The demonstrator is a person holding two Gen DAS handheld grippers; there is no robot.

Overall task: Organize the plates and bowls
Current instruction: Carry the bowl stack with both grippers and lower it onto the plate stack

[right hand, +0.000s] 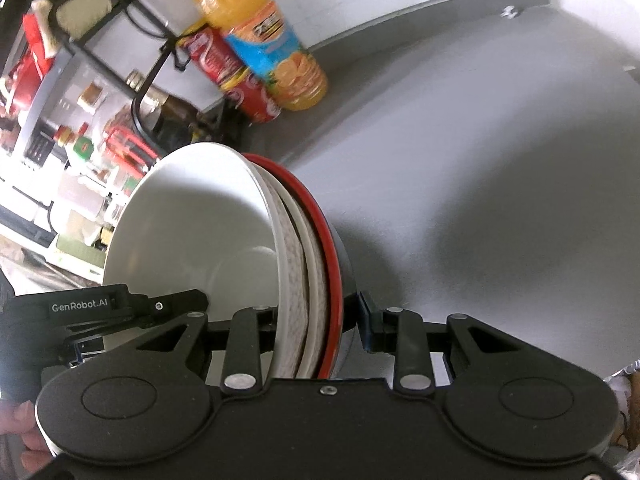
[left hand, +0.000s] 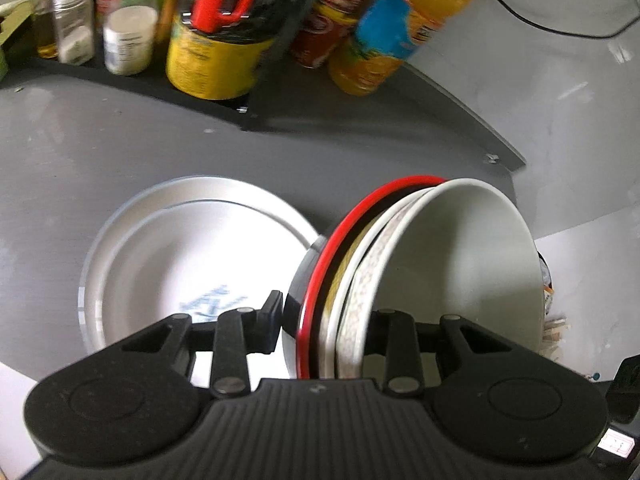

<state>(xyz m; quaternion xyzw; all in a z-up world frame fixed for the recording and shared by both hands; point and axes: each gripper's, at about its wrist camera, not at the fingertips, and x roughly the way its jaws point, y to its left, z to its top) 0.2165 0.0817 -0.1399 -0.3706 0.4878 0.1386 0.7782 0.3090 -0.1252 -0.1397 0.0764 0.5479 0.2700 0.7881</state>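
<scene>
Left wrist view: left gripper clamps a tilted stack of nested bowls, glossy white and red-rimmed, beside round white plates on a matte grey table.
Right wrist view: right gripper grips the same stack above the table.

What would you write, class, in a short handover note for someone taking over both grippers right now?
Left gripper: shut on the nested stack of bowls, white inside, red-rimmed behind.
Right gripper: clamped on the same stack, opposite edge.
The stack is tilted on edge above the grey table.
Done: bowls nested; white plates stacked flat on the table, left of the bowls.
Left: probably lower the stack upright beside the plates, then release both.
</scene>
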